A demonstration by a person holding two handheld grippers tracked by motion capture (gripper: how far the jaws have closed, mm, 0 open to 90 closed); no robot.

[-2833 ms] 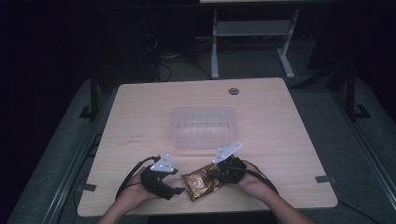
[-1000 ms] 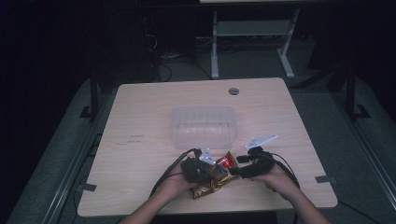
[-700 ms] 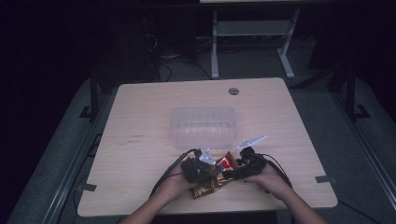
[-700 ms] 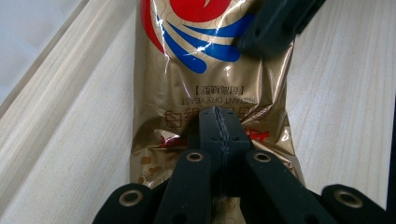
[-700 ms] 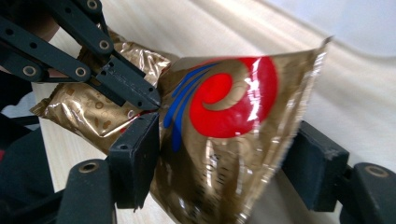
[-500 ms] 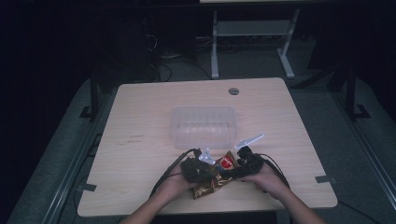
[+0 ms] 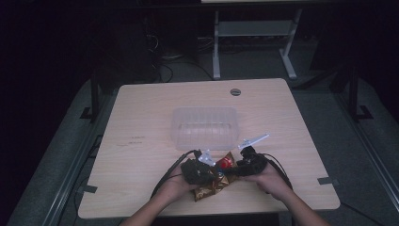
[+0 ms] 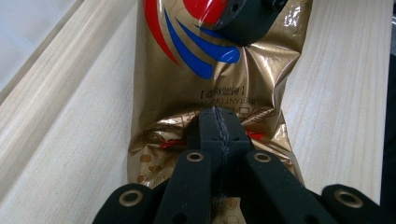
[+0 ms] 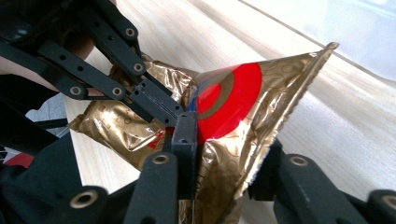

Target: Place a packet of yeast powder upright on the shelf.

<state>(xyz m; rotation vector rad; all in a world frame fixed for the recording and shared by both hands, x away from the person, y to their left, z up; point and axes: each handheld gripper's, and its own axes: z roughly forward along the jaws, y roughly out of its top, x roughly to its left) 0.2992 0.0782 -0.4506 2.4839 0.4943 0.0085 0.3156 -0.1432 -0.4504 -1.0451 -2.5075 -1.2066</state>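
Observation:
A gold foil packet (image 7: 210,187) with a red and blue print lies near the table's front edge, its right end raised. My left gripper (image 7: 211,176) is shut on its crumpled lower end; the jaws meet on the foil (image 8: 217,122). My right gripper (image 7: 231,168) is shut on the packet's upturned red end (image 9: 233,100), with one jaw in front of the foil and one behind it (image 9: 224,151). The packet (image 8: 187,79) stretches between both grippers. In the right gripper view, the left gripper (image 9: 156,103) pinches the foil from the upper left.
A clear plastic container (image 7: 204,127) stands just beyond the grippers at the table's middle; its pale wall shows in the gripper views (image 9: 355,28) (image 8: 28,23). A round cable hole (image 7: 235,91) is at the far edge. A white shelf frame (image 7: 254,33) stands behind the table.
My right gripper has moved left onto the packet and shut on its red end. My left gripper still grips the packet's lower end.

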